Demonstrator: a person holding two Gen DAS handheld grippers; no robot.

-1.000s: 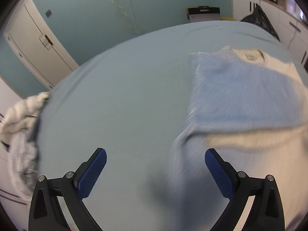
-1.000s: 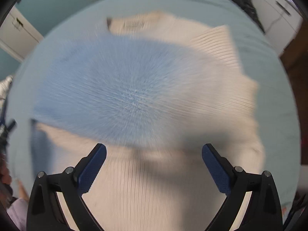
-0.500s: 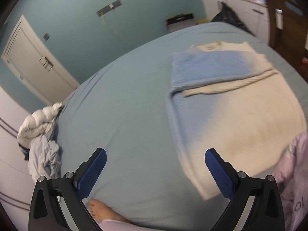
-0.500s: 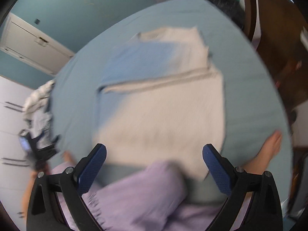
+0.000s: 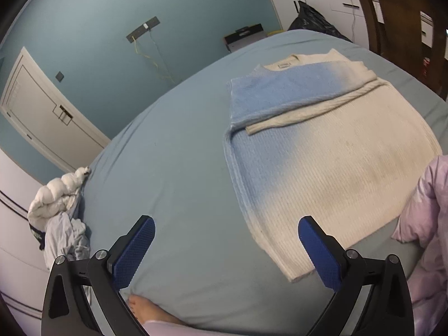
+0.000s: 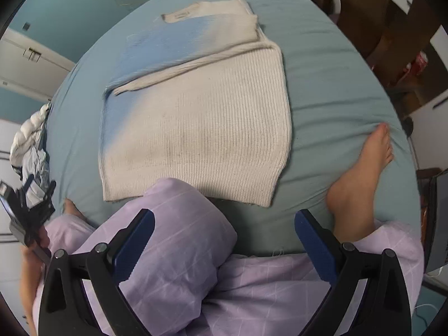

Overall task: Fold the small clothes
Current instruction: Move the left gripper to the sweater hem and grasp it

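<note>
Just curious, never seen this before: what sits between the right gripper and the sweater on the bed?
In the right wrist view, the person's bent knee in lilac trousers lies between the open right gripper and the sweater's near hem, covering part of it.

Cream-and-blue knit sweater (image 5: 330,151), flat on bed, sleeves folded across

Teal wall (image 5: 117,8), white door (image 5: 42,117), blue-sheeted bed (image 5: 173,168), wooden chair (image 5: 397,14)

A home bedroom: a bed (image 5: 173,168) with a blue sheet, teal walls, a white door (image 5: 42,114), heaped laundry (image 5: 60,212)
</note>
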